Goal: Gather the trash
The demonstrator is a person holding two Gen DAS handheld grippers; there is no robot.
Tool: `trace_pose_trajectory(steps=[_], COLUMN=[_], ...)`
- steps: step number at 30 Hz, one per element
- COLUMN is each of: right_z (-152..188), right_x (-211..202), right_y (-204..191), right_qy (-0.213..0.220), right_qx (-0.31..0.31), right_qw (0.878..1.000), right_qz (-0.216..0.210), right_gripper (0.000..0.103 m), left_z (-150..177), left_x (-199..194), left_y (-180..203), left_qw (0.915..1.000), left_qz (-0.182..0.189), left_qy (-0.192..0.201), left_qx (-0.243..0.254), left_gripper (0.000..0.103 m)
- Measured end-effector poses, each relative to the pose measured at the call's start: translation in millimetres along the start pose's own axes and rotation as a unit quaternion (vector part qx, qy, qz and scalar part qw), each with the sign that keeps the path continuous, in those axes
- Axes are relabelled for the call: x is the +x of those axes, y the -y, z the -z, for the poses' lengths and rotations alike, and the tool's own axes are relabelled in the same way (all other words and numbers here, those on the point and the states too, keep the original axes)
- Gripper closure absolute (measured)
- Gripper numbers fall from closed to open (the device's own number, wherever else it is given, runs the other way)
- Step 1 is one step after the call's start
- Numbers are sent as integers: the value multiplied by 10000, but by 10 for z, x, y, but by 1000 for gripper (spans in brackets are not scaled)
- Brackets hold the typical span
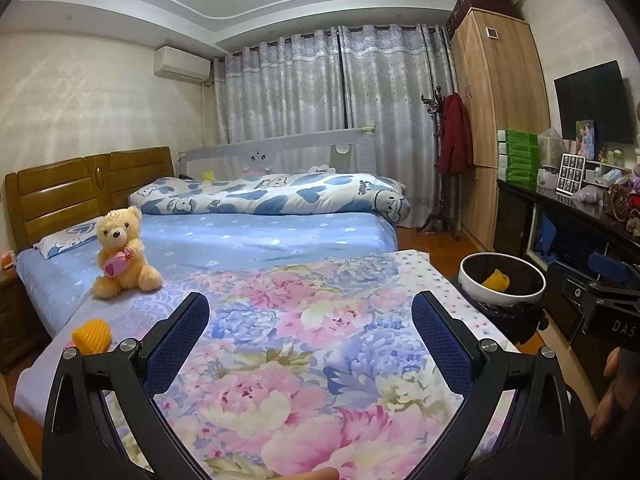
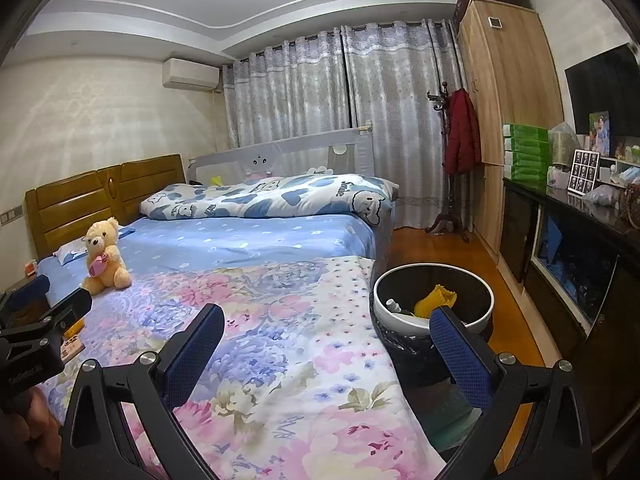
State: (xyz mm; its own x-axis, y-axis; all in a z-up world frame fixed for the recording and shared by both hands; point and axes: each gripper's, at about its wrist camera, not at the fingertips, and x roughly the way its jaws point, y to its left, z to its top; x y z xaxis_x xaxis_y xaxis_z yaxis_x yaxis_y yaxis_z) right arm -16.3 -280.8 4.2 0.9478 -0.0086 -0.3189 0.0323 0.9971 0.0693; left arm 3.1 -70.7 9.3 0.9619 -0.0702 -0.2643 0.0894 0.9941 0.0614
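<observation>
Nearest to us, our left gripper [image 1: 310, 314] stands with its blue pads spread as wide as they go, nothing between them but the floral cover [image 1: 304, 360] of the bed below. Our right gripper [image 2: 326, 328] is likewise spread wide and empty, its left finger over the same cover and its right finger [image 2: 460, 354] in front of the bin [image 2: 432, 322]. Each gripper shows at the edge of the other's view, with part of a hand [image 1: 614, 392] beside it. On the cover just left of our left gripper lies a piece of yellow foam net [image 1: 91, 334], still on the bed; beside it in the right view we make out a small flat packet [image 2: 72, 347], partly hidden behind the left gripper, too unclear to name. The bin stands on the wooden floor, just beside the bed's right edge, white-rimmed with a black liner, and inside it we see another yellow net [image 2: 434, 300] and a small white object we cannot identify. Farther on, a teddy bear [image 1: 120, 254] sits upright at the far left edge of the floral cover, holding something pink. Beyond it lie the blue sheet [image 1: 260, 236], a rolled quilt [image 1: 272, 194] and the wooden headboard [image 1: 88, 184]. At the far end we see grey curtains [image 1: 332, 92], a red coat [image 1: 454, 136] on a stand and a wardrobe [image 1: 500, 92].
</observation>
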Motion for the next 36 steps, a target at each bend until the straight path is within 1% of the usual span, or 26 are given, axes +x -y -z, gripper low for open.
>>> trace_pose_trajectory(steps=[21,27,36], right_z=[40,39,44], right_x=[39,40,55], right_y=[-24,-32,-51], right_qy=[-80,-85,-109], right_qx=[0,2,12], right_qw=[9999,9999,9999], right_qz=[-99,-106,-125], right_gripper=[0,0,0], left_z=[22,15,8], left_x=[-3,3,13], left_y=[-2,-14,-8], left_qw=[10000,10000,10000], left_qz=[11,-4,58], left_qy=[-94,-42,-71], left_qx=[-18,-11,-11], left_gripper=[0,0,0])
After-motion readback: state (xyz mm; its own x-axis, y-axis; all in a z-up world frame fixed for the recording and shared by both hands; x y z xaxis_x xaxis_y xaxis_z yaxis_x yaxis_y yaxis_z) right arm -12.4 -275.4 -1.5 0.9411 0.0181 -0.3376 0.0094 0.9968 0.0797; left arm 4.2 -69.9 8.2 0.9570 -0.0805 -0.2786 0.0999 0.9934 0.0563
